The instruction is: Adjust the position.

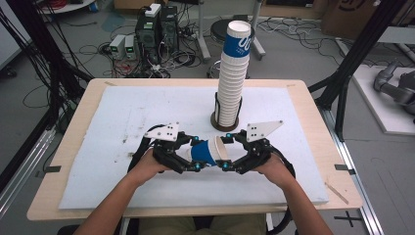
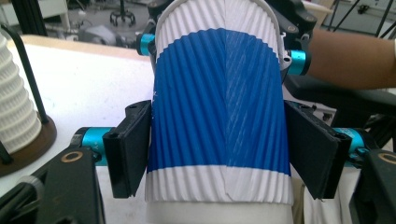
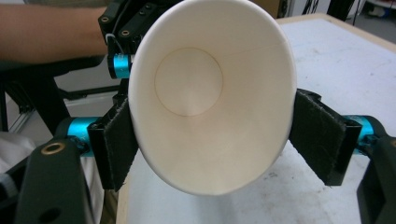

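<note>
Blue and white paper cup (image 1: 205, 152) on its side above the bench (image 1: 122, 127), left tool (image 1: 188, 154) squeezing its bottom end, right tool (image 1: 226, 152) squeezing its open rim

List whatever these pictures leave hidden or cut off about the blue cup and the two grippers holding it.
- Cup base: left gripper view, cut off by the bottom edge.
- Cup's printed outside: right gripper view, the open mouth faces the camera.
- Stack of cups top: high view, cut off by the upper edge.
- Left gripper pad contact: high view, too small.
- Right gripper pad contact: high view, too small.

Cup (image 2: 219, 107) base below frame edge
</note>
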`<state>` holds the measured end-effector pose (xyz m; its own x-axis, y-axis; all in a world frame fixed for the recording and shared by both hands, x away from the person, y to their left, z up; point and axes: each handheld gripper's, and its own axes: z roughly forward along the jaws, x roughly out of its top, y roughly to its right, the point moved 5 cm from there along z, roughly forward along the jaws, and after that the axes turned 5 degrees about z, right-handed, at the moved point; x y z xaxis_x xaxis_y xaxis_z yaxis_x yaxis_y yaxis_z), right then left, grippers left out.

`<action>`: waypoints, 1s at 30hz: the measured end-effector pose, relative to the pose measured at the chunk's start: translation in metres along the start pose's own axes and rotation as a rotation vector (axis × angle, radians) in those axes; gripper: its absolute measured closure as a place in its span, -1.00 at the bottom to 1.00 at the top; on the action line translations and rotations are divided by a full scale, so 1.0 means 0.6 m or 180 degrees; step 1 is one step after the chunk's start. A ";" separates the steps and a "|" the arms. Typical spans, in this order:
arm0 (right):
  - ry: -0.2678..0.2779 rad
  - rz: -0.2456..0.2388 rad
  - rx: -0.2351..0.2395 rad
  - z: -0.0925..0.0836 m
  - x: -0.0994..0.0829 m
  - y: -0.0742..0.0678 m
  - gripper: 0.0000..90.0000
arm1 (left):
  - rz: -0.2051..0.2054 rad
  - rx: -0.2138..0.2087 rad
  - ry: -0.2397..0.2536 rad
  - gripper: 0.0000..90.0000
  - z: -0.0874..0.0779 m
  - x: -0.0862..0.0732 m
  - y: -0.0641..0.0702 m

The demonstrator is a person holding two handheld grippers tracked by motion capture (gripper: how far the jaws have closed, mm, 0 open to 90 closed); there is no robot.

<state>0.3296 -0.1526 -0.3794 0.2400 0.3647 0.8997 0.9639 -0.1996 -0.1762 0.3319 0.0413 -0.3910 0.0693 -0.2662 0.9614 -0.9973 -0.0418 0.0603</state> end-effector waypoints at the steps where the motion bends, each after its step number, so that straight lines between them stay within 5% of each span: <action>1: -0.0041 -0.0010 0.0000 0.001 -0.001 0.000 -0.51 | 0.0004 0.0019 -0.0033 -0.39 0.001 -0.001 0.000; 6: -0.0251 -0.0010 -0.0077 0.003 -0.004 0.002 -0.51 | 0.0127 0.0301 -0.0413 -0.60 0.001 0.002 0.000; 10: -0.0568 -0.0174 -0.0226 0.010 -0.003 0.000 -0.51 | 0.0267 0.0323 -0.0792 -0.59 0.003 0.000 0.000; 15: -0.0783 -0.0312 -0.0269 0.026 0.002 -0.007 -0.51 | 0.0379 0.0279 -0.1054 -0.59 0.021 -0.007 0.007; 20: -0.0958 -0.0401 -0.0270 0.039 0.001 -0.011 -0.51 | 0.0443 0.0233 -0.1165 -0.56 0.030 -0.012 0.009; 30: -0.1027 -0.0436 -0.0248 0.044 0.000 -0.011 -0.51 | 0.0461 0.0176 -0.1219 -0.44 0.033 -0.015 0.009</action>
<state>0.3262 -0.1273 -0.3890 0.1451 0.6588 0.7382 0.9810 -0.1931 -0.0205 0.3263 0.0247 -0.4048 -0.0573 -0.6119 0.7888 -0.9953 -0.0265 -0.0928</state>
